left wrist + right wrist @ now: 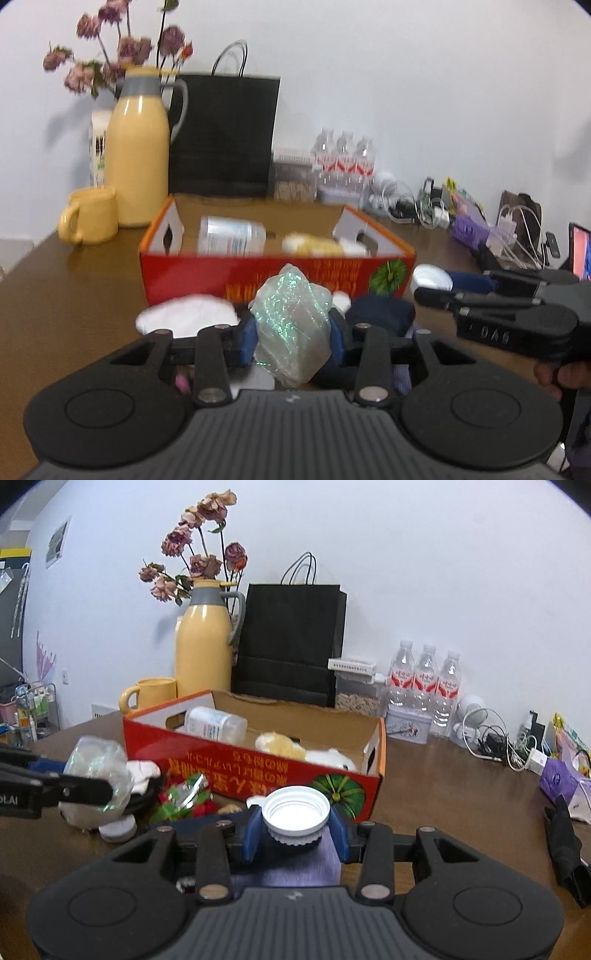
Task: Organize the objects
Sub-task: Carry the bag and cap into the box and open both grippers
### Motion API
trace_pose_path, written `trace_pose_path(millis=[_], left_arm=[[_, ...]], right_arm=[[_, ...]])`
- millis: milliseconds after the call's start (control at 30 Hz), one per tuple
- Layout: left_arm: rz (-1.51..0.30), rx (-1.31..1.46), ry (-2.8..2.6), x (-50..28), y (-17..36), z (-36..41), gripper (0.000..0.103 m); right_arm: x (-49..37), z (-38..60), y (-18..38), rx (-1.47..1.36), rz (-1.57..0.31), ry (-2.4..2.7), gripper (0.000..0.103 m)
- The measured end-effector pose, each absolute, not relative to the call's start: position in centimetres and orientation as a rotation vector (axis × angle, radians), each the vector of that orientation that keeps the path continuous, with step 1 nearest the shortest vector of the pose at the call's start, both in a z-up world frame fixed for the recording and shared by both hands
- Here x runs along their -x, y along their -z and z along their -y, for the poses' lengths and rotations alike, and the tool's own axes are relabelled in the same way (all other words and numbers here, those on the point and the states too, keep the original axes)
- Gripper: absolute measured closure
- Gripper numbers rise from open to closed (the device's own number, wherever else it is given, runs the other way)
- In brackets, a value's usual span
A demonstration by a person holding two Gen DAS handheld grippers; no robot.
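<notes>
Crumpled ball of shiny wrap (pixel 291 325), iridescent green, clamped between the blue pads of the left gripper (pixel 291 341), jaws narrowed on it, lifted off the worktop (pixel 66 295) just in front of the red cardboard box (pixel 273 269). White screw lid (pixel 295 812), open side up, pinched between the blue pads of the right gripper (pixel 295 836), jaws narrowed on its ribbed rim, also just short of the box's near wall. Seen from the right wrist, wrap ball to the left, near the box's left corner.

Inside the box: clear plastic bottle (pixel 216 723) on its side toward the left, yellow and white plush toy (pixel 295 751) toward the right.

On the worktop before the box: white cloth (pixel 188 315), dark blue fabric (pixel 380 314), small red-and-green foil packet (pixel 183 797), grey round puck (pixel 118 829).

Behind the box, against the wall: yellow mug (pixel 90 219), yellow thermos jug (pixel 138 147), dried pink flowers (pixel 199 550), black paper bag (pixel 291 642), three water bottles (pixel 424 681), tangle of white cables (pixel 491 734) further right.
</notes>
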State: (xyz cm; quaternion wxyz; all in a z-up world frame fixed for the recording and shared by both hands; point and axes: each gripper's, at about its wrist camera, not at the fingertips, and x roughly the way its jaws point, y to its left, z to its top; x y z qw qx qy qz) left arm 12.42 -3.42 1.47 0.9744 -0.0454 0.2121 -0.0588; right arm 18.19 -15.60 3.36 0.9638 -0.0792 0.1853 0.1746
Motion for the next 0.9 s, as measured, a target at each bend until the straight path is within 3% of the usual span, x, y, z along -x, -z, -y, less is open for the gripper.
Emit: trace_pose_path(millis=[433,900], left_arm=[[-0.342,0.081,0.092,-21.1,-5.2,3.0,0.064],[-0.496,0.088,0.038,-34.4,-3.8,2.2,0.064]], right_arm=[[-24.8,12.7,-6.2,0.131,-0.321,-0.354,0.065],[-38.4,10.3,-5.1,0.109,-0.492,-0.351,0.065]])
